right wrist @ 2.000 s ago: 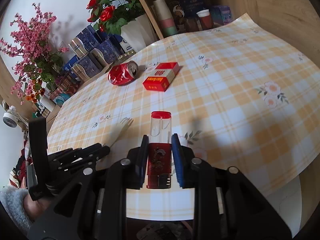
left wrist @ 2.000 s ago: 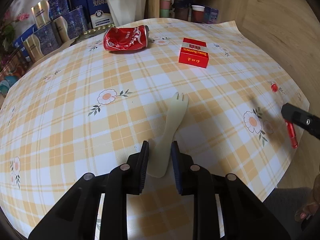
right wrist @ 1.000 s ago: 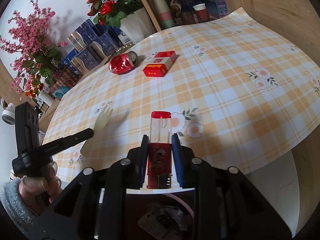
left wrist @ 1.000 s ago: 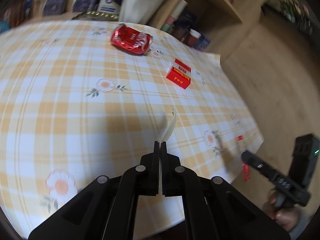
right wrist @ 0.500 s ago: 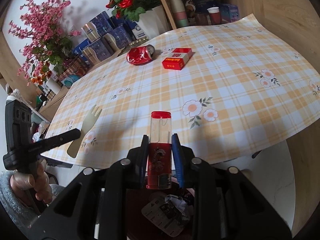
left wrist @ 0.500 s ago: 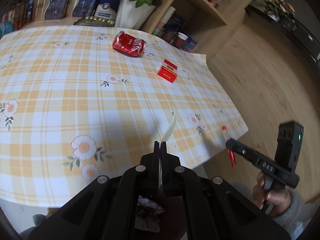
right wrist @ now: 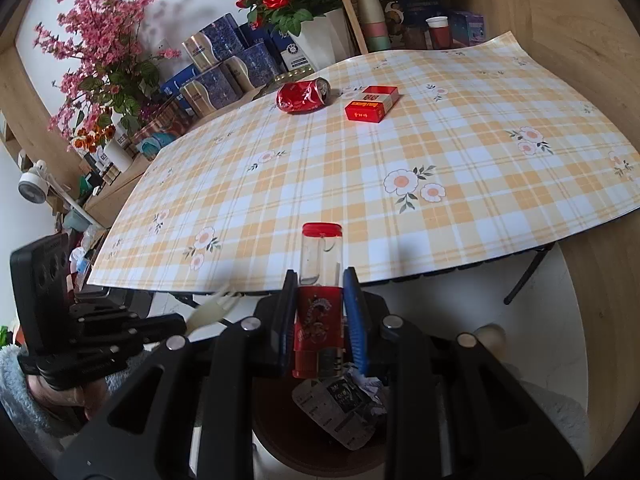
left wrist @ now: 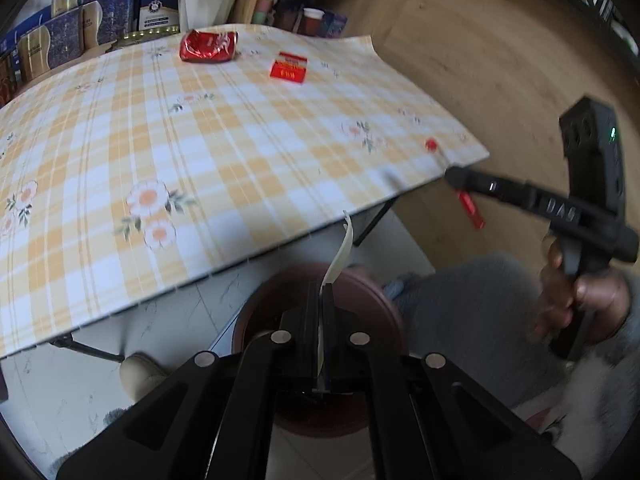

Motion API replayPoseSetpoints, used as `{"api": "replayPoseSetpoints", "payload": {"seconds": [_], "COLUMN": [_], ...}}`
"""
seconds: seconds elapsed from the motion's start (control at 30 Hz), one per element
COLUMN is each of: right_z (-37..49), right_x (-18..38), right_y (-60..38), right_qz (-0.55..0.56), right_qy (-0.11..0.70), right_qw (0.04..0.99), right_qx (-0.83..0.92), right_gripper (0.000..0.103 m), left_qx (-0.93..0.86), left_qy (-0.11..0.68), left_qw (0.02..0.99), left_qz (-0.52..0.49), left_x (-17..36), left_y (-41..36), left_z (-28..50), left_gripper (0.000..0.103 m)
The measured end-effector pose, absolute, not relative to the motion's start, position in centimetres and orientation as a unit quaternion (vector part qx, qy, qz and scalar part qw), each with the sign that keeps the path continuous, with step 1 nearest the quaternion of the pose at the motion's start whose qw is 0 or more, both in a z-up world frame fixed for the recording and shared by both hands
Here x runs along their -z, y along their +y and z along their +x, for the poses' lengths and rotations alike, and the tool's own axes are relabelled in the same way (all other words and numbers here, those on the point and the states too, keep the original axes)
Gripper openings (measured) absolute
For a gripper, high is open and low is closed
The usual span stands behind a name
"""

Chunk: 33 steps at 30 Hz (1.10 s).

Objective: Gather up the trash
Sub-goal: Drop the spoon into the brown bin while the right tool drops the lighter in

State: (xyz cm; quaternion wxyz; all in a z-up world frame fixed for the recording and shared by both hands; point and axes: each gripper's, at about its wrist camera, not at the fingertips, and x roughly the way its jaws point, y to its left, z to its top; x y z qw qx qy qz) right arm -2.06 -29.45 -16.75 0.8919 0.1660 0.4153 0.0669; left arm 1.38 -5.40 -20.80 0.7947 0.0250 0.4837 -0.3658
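My left gripper (left wrist: 321, 292) is shut on a cream plastic fork (left wrist: 340, 252), held edge-on above a brown waste bin (left wrist: 372, 292) on the floor off the table's near edge. My right gripper (right wrist: 320, 280) is shut on a red lighter (right wrist: 320, 276) with a clear top, over the same bin (right wrist: 280, 440), which holds crumpled paper (right wrist: 344, 404). A crushed red can (right wrist: 303, 96) and a red cigarette pack (right wrist: 372, 104) lie on the checked tablecloth (right wrist: 360, 184) at the far side. The right gripper with the lighter (left wrist: 470, 204) shows in the left wrist view.
Flower pots, blue and gold boxes and paper cups line the shelf (right wrist: 248, 56) behind the table. A wooden wall (right wrist: 580, 20) stands to the right. The table's legs (right wrist: 524, 280) and a pale floor (left wrist: 100, 380) lie below. A hand in a grey sleeve (left wrist: 580, 300) holds the right gripper.
Both grippers drew back from over the table to beyond its near edge, above the waste bin. The left one rolled. Fork and lighter stay gripped.
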Motion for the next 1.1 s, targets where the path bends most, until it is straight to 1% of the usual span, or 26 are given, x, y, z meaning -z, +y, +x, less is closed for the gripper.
{"api": "replayPoseSetpoints", "payload": {"seconds": [0.43,0.6,0.87,0.93,1.0,1.07,1.1], "right_z": [-3.4,-3.2,-3.2,-3.2,-3.1,-3.2,-3.2], "right_x": [17.1,17.3,17.5,17.7,17.9,18.1,18.2], "right_y": [-29.1,-28.9,-28.7,-28.7,-28.6,-28.5,-28.5], "right_qz": [0.166,0.164,0.164,0.165,0.168,0.168,0.168], "right_qy": [0.425,0.431,0.436,0.438,0.442,0.445,0.447], "right_qw": [0.888,0.885,0.883,0.881,0.879,0.877,0.876], "right_qx": [-0.061,-0.063,-0.065,-0.065,-0.066,-0.068,-0.069], "right_gripper": [0.026,0.026,0.026,0.026,0.026,0.026,0.026], "left_qx": [0.339,0.321,0.321,0.330,0.328,0.324,0.319], "left_qy": [0.525,0.551,0.564,0.560,0.547,0.531,0.523], "left_qw": [0.776,0.766,0.757,0.757,0.768,0.782,0.790], "left_qz": [0.090,0.087,0.081,0.065,0.048,0.031,0.023], "left_x": [25.4,27.2,28.2,27.9,27.1,26.0,25.4], "left_y": [-6.0,-5.5,-5.6,-5.4,-5.0,-4.4,-4.1], "left_z": [-0.8,-0.4,-0.4,-0.4,-0.4,-0.4,-0.4], "left_gripper": [0.002,0.002,0.002,0.009,0.042,0.048,0.053]}}
